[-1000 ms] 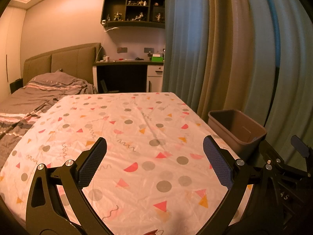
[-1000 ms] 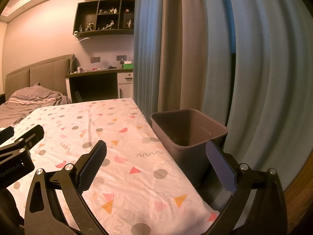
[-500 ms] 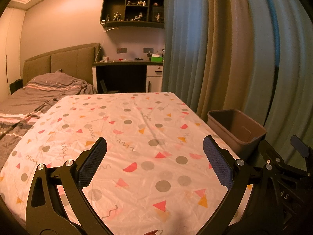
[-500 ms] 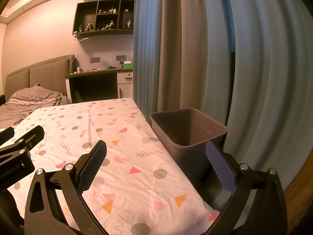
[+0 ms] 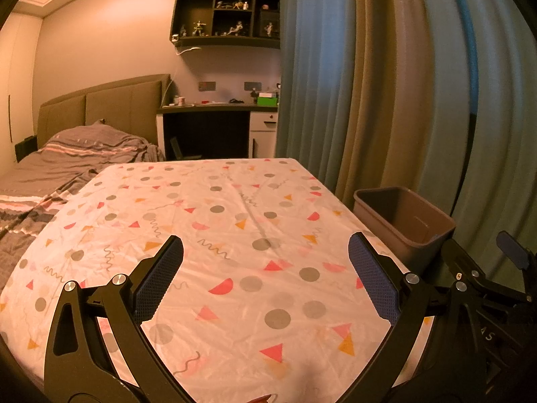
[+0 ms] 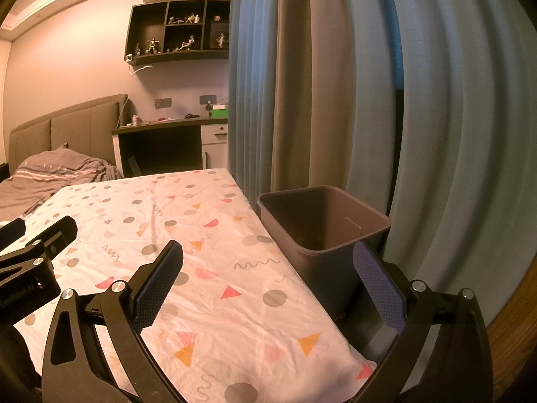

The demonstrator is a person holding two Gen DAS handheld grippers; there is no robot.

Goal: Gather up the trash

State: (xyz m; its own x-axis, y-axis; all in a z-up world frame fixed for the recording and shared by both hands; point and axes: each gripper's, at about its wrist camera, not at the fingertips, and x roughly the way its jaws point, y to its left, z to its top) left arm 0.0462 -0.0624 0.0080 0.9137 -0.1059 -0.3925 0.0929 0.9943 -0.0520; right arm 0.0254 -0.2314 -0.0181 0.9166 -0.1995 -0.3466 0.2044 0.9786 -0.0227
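Note:
A dark grey trash bin [image 6: 324, 225] stands beside the right edge of a table with a patterned white cloth [image 6: 188, 235]; it also shows in the left wrist view [image 5: 404, 218]. I see no trash on the cloth. My left gripper [image 5: 265, 275] is open and empty above the near part of the cloth [image 5: 235, 235]. My right gripper [image 6: 268, 282] is open and empty, over the table's right edge next to the bin. Each gripper shows in the other's view, the right one [image 5: 483, 275] and the left one [image 6: 33, 255].
Blue and beige curtains [image 6: 369, 100] hang close behind the bin. A bed with grey bedding [image 5: 67, 158] lies at the left. A desk [image 5: 218, 124] and a wall shelf [image 5: 228, 16] with figurines stand at the back.

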